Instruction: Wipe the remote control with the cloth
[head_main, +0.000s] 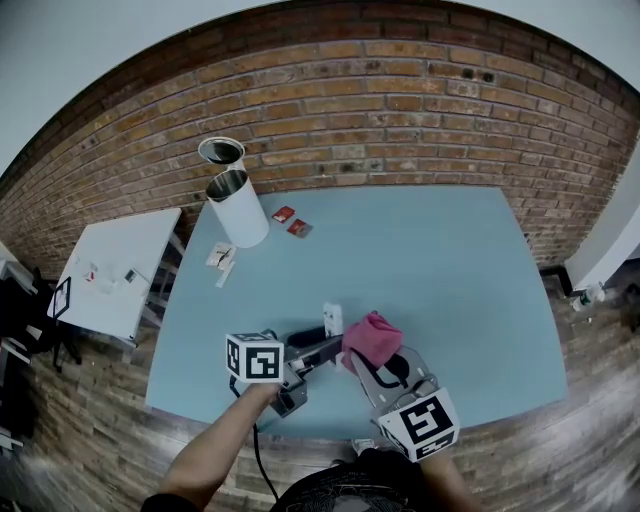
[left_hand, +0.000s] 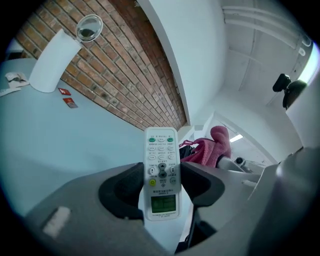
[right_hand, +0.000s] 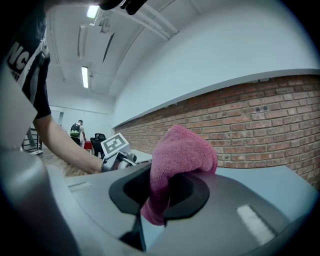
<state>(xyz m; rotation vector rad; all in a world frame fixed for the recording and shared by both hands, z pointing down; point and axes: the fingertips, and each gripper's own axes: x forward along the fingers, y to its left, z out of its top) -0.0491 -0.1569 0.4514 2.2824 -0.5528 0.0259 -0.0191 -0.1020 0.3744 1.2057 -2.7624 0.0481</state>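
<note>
Brick wall (head_main: 400, 120) behind blue desk (head_main: 450, 270); white cylinder (head_main: 238, 210) far left. Left tongs (left_hand: 161, 181) clamped on white remote control (left_hand: 161, 147), held over desk's near side. Right tongs (right_hand: 161, 189) pinch pink cloth (right_hand: 182, 150), just beside remote control.
</note>
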